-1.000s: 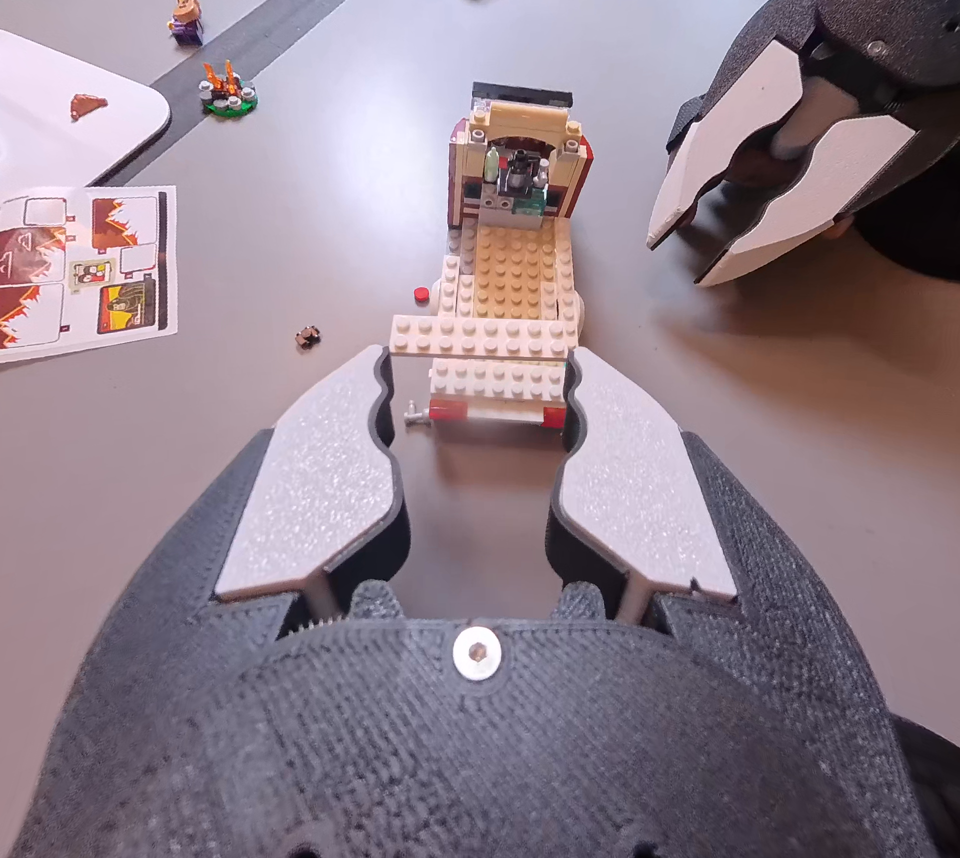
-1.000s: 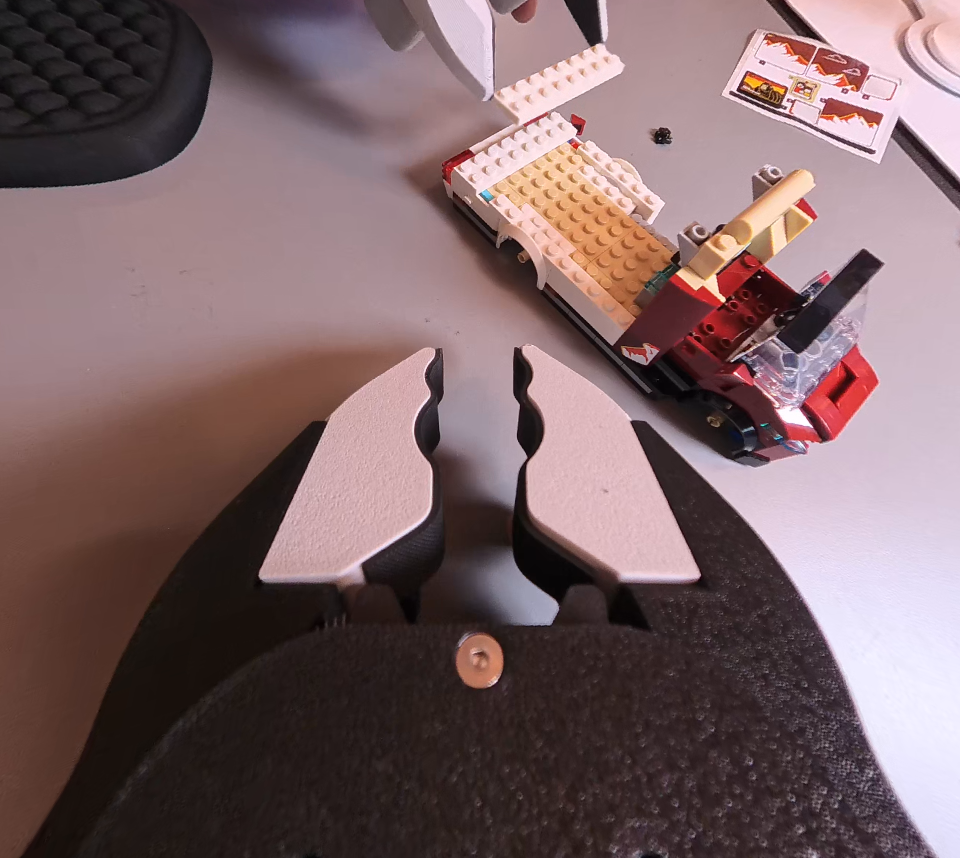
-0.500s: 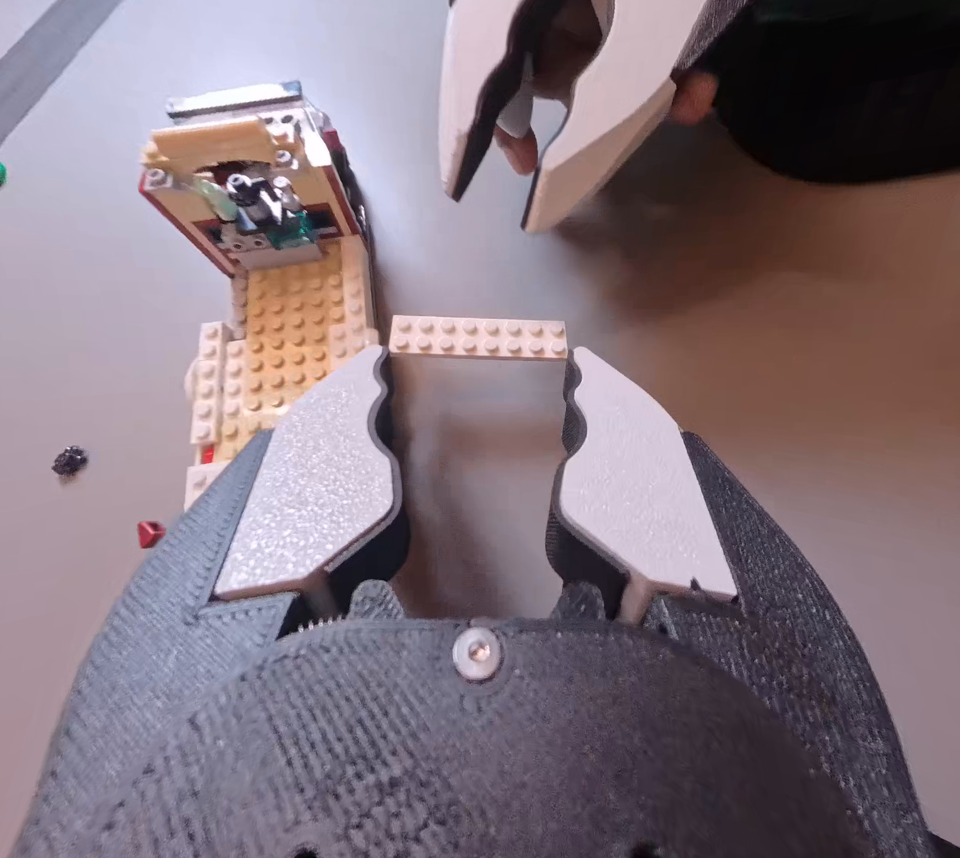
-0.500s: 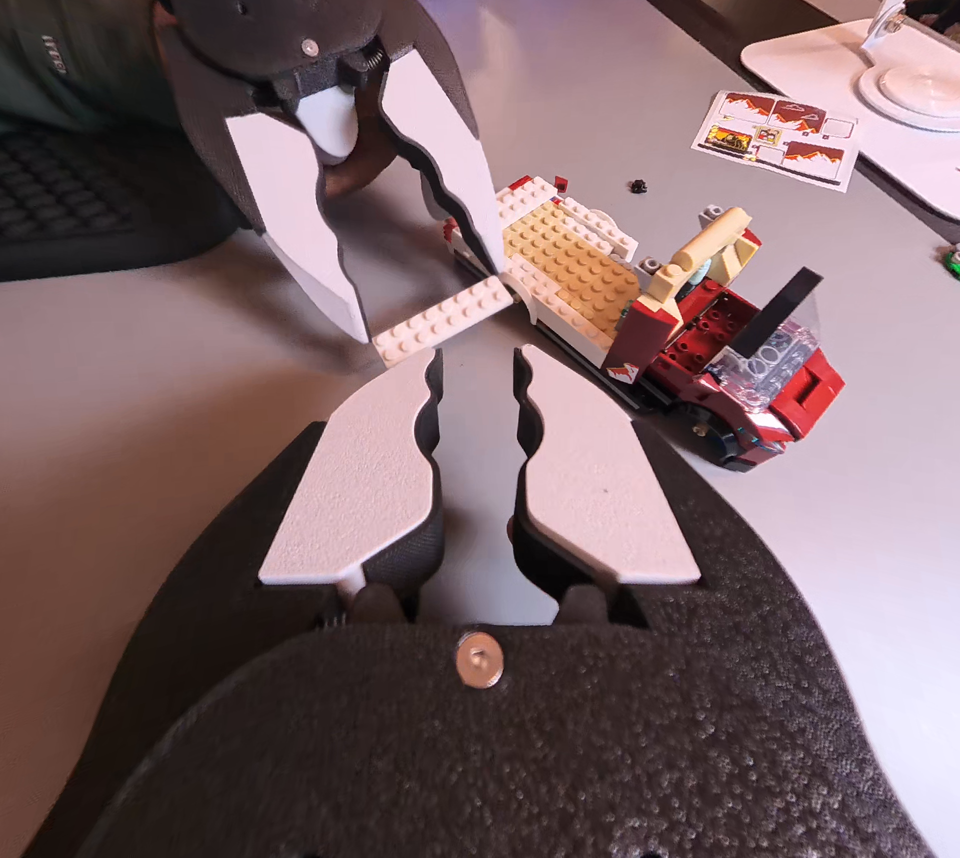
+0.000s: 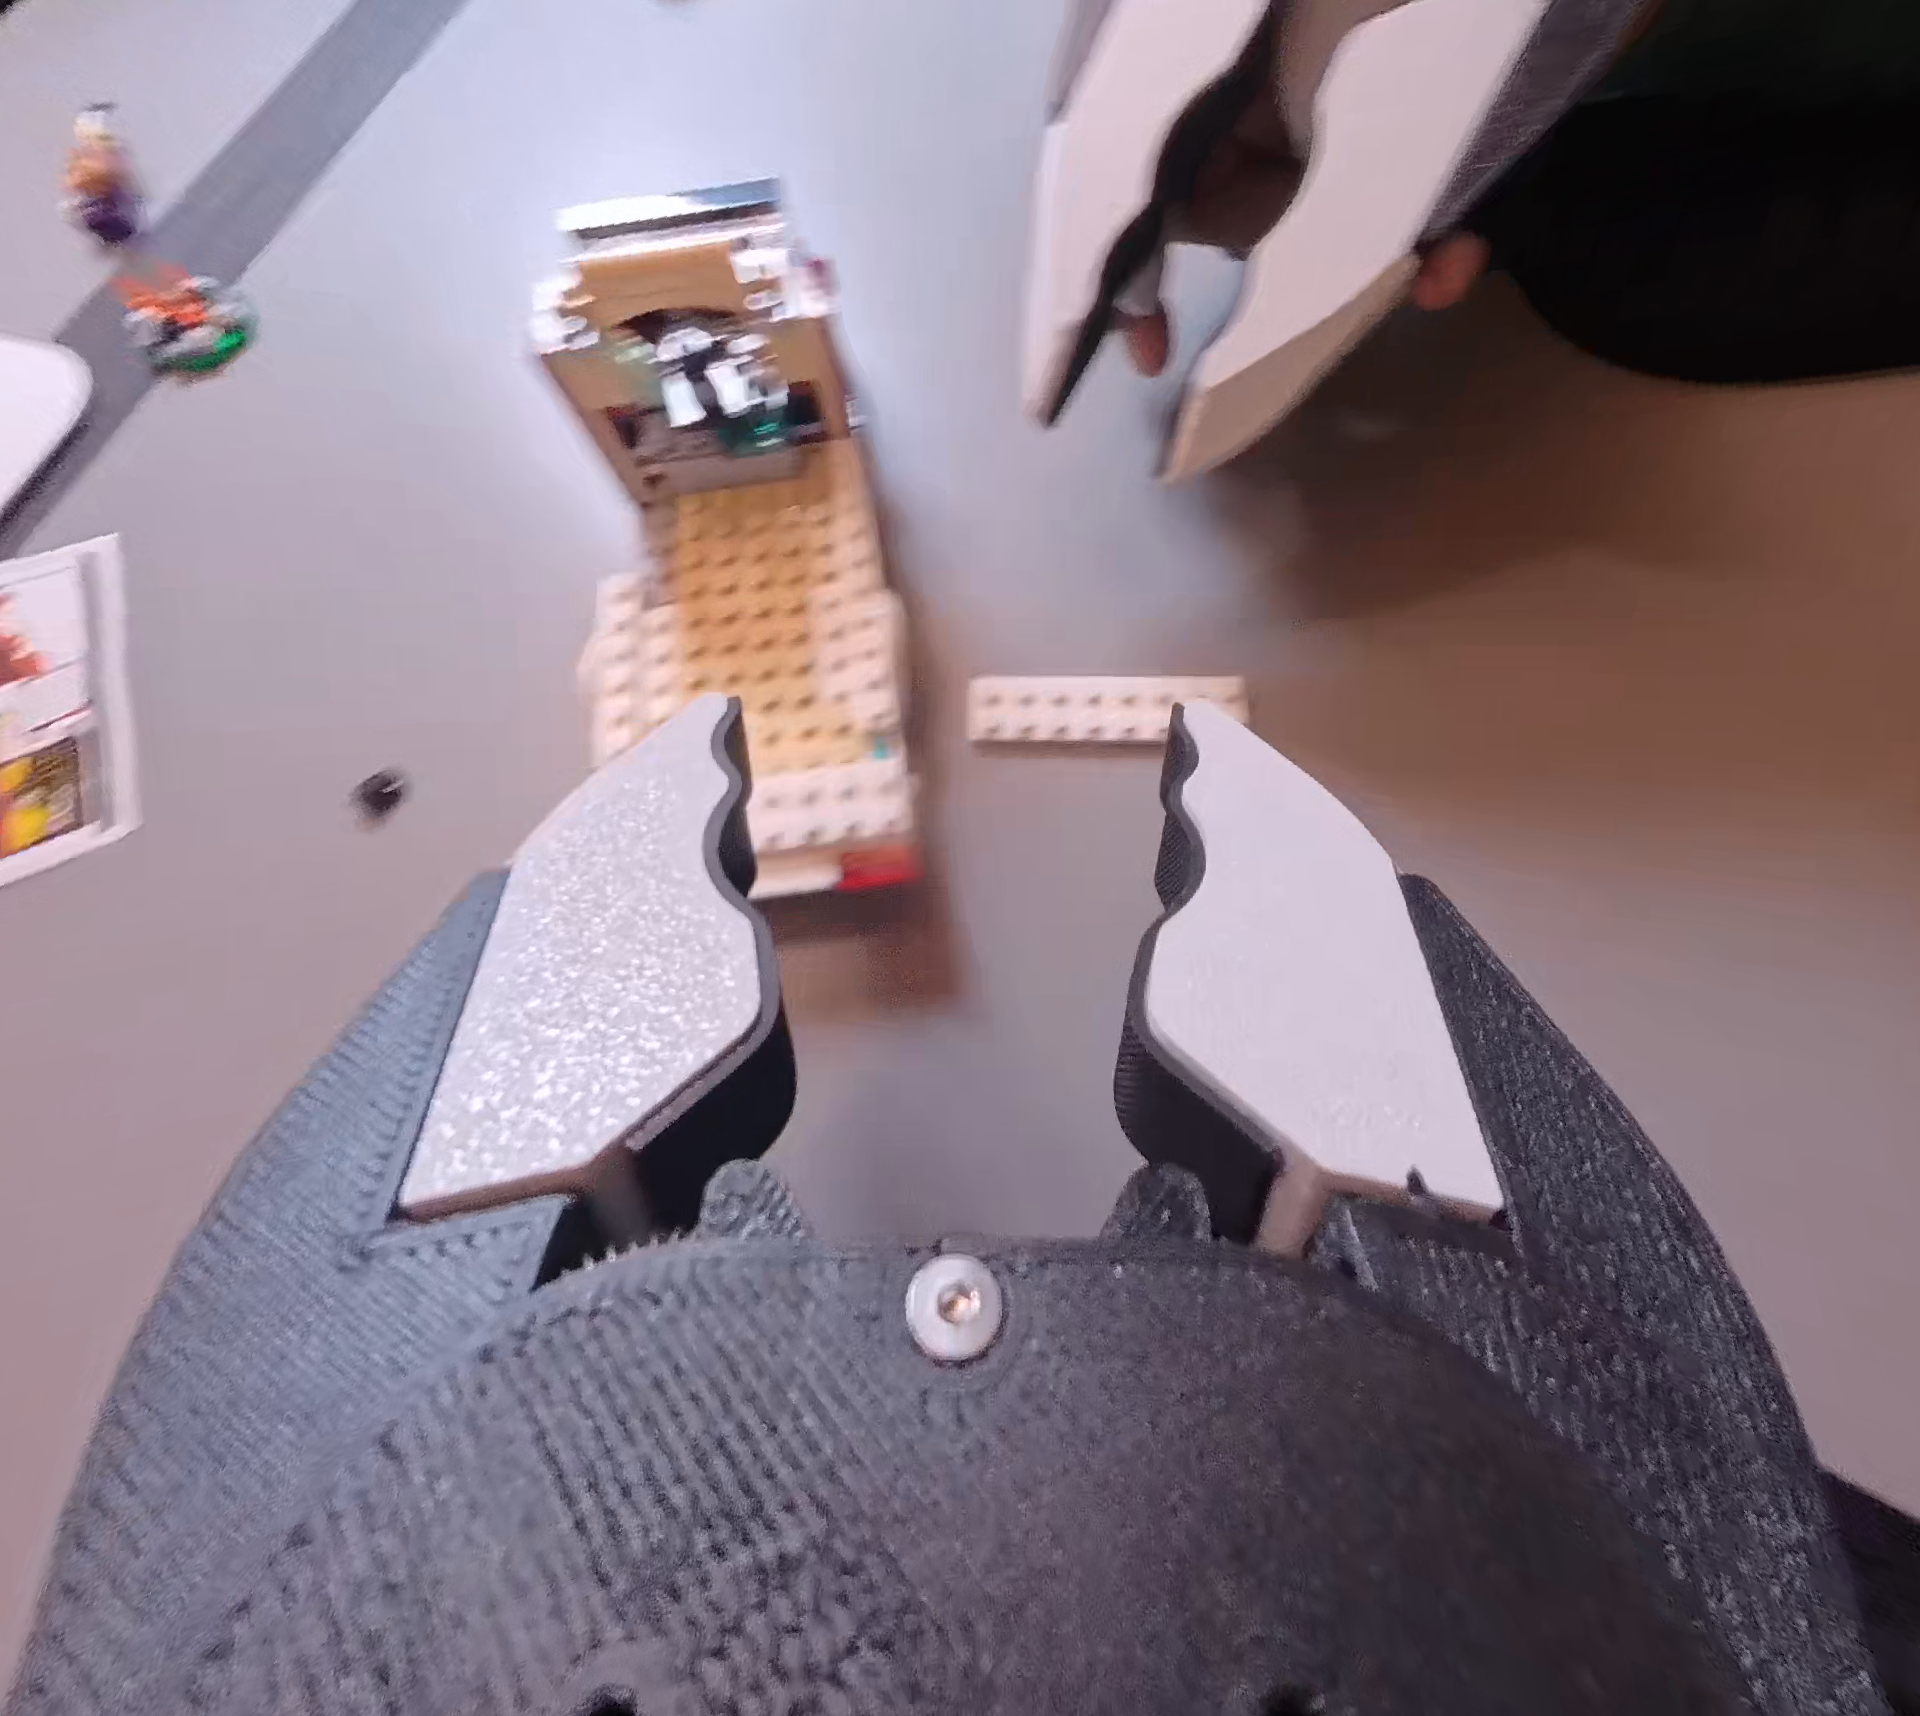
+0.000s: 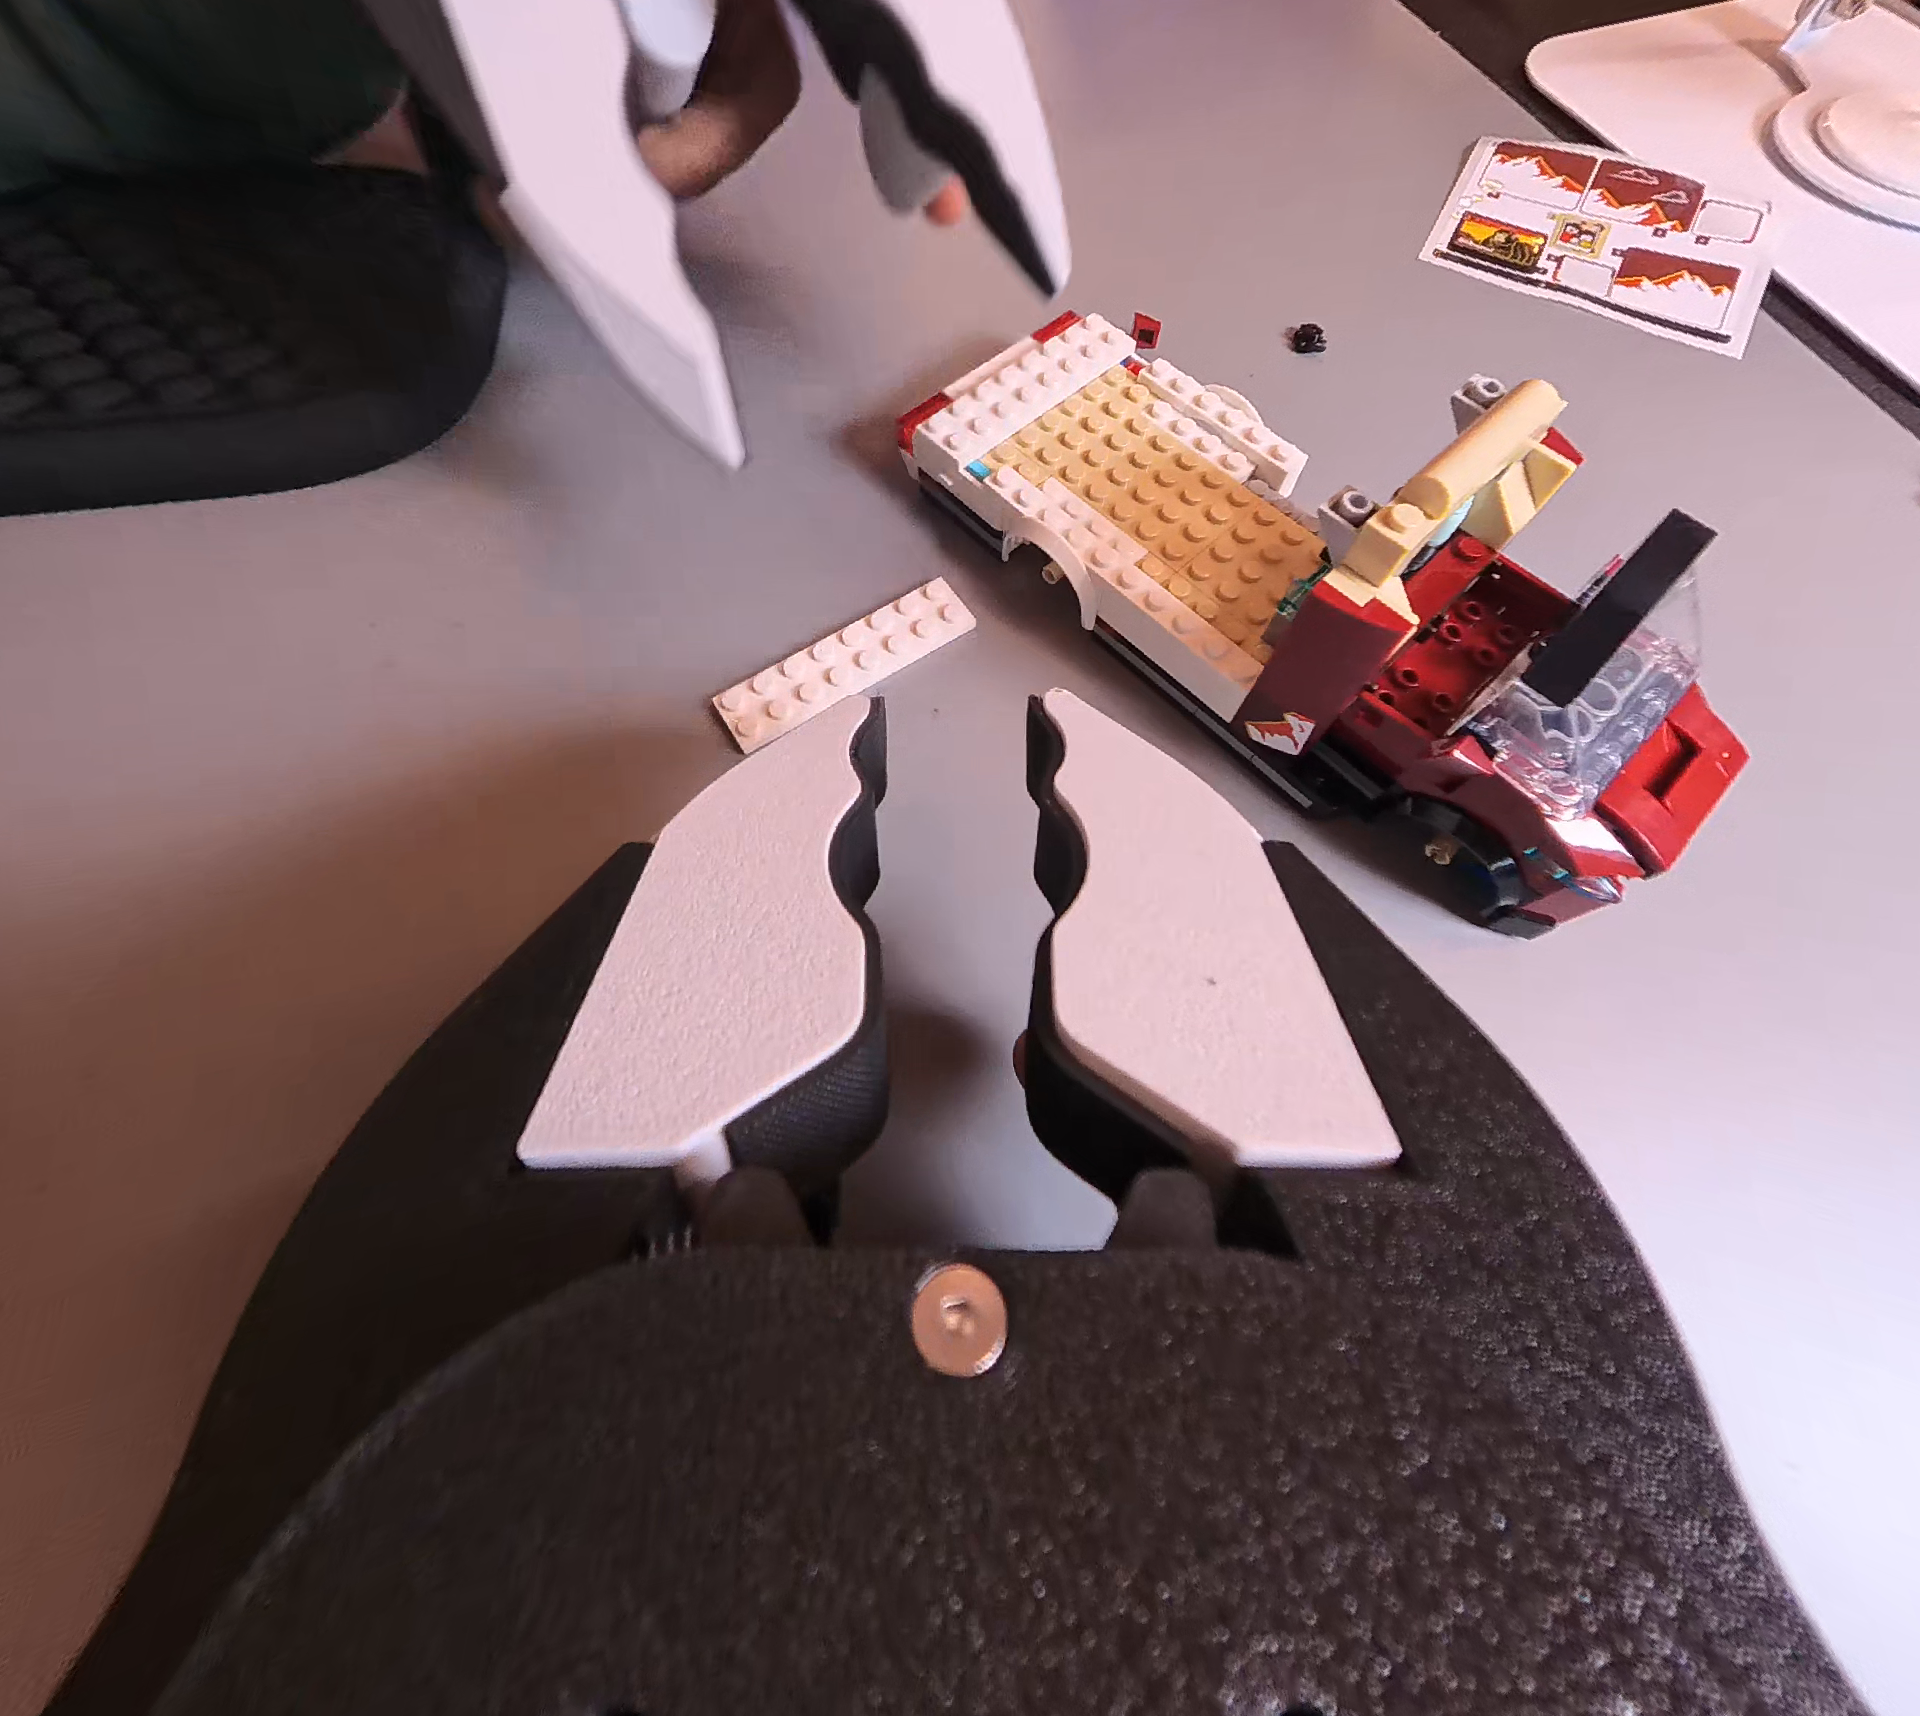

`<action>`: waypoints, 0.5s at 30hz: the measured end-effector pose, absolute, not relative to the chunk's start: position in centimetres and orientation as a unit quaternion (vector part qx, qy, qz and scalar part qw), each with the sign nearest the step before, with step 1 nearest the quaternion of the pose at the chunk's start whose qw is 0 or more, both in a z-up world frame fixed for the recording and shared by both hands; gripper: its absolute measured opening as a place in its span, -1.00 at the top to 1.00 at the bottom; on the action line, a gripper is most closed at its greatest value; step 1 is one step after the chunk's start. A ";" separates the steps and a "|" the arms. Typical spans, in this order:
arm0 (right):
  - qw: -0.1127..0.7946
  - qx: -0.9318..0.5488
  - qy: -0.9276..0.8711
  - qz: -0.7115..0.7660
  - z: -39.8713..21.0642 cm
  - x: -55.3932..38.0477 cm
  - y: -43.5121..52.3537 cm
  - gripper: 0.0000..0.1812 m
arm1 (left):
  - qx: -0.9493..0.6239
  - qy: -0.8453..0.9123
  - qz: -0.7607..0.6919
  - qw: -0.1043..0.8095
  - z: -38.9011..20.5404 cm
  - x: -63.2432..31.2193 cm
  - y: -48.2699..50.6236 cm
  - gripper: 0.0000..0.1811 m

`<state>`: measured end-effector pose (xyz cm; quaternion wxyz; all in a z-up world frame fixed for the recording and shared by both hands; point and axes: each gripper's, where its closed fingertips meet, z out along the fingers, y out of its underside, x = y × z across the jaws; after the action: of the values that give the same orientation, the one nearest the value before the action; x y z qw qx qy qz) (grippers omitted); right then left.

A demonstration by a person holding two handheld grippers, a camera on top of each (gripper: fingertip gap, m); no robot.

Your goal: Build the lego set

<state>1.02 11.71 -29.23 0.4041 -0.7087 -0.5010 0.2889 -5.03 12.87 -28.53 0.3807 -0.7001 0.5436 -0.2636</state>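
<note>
Left gripper [image 5: 951,721]: my fingers are spread wide, holding nothing.
Right gripper [image 6: 956,710]: narrow gap between fingers, empty.
White plate [image 6: 844,664]: flat on the table [image 6: 312,731], just beside the truck [image 6: 1320,617].
Right view only: the truck's red cab and windshield.
Left view only: minifigure [image 5: 102,175], far left.

Black textured tongs [image 5: 951,731], white fingers [image 5: 613,970]

Left claw [image 5: 951,731] apparently released white plate [image 6: 844,665] onto table.
</note>
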 end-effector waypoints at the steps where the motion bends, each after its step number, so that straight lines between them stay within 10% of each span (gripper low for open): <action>1: 0.404 -0.709 -0.501 0.289 -29.3 1.0 11.7 0.72 | -0.712 0.531 -0.259 0.379 -28.5 -6.2 13.9 0.14; 15: 0.401 -0.711 -0.500 0.288 -29.5 0.5 11.7 0.72 | -0.754 0.515 -0.229 0.336 -32.6 -7.1 16.1 0.20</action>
<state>0.48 11.68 -29.54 0.4013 -0.7114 -0.5001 0.2877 -7.14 16.10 -32.60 0.3361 -0.7543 0.5152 -0.2293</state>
